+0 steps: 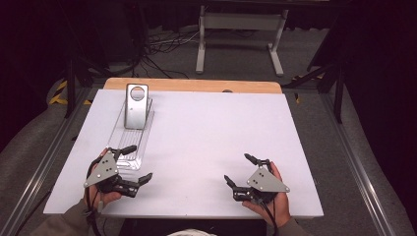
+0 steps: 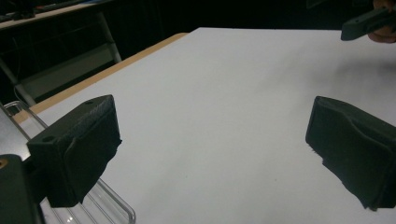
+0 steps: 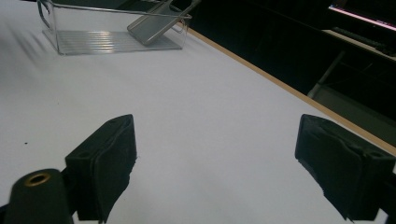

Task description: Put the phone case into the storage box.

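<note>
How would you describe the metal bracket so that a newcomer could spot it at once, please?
Start at the white table and go to its far left corner, where a clear tray lies lengthwise. The metal bracket stands in the tray's far end: the only grey metal piece there, with a round hole near its top.

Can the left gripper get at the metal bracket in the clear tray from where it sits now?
Probably yes: the left gripper is open beside the clear tray, and the metal bracket stands at its far end with nothing between.
</note>
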`<action>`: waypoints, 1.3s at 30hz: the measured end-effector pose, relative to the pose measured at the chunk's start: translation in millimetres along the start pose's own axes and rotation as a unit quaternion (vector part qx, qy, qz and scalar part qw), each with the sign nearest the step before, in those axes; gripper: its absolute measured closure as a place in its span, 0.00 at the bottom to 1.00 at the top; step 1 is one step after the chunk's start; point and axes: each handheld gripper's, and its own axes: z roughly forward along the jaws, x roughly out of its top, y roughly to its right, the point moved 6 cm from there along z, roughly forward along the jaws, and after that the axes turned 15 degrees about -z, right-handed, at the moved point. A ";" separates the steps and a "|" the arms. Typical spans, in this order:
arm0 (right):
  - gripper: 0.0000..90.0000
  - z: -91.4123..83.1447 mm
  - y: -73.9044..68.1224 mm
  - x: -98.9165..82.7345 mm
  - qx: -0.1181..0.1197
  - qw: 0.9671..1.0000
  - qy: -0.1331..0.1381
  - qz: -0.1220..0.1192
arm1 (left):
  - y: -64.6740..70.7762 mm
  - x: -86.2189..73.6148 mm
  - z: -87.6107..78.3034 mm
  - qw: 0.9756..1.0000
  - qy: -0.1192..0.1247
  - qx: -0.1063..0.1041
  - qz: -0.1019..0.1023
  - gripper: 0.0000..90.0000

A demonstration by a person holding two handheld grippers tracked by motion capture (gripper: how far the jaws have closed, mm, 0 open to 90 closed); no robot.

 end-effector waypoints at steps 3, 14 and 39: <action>0.15 0.4 0.2 -0.2 0.001 1.000 0.002 0.003 | -0.9 -2.9 0.1 1.000 -0.007 0.001 0.002 0.04; 0.15 -1.3 -1.2 0.8 0.002 1.000 0.005 0.001 | -0.6 -1.8 0.2 1.000 -0.003 -0.006 0.000 0.04; 0.15 1.4 -3.6 4.5 0.001 1.000 0.002 -0.005 | -0.8 -1.0 -2.9 1.000 0.001 -0.012 0.001 0.04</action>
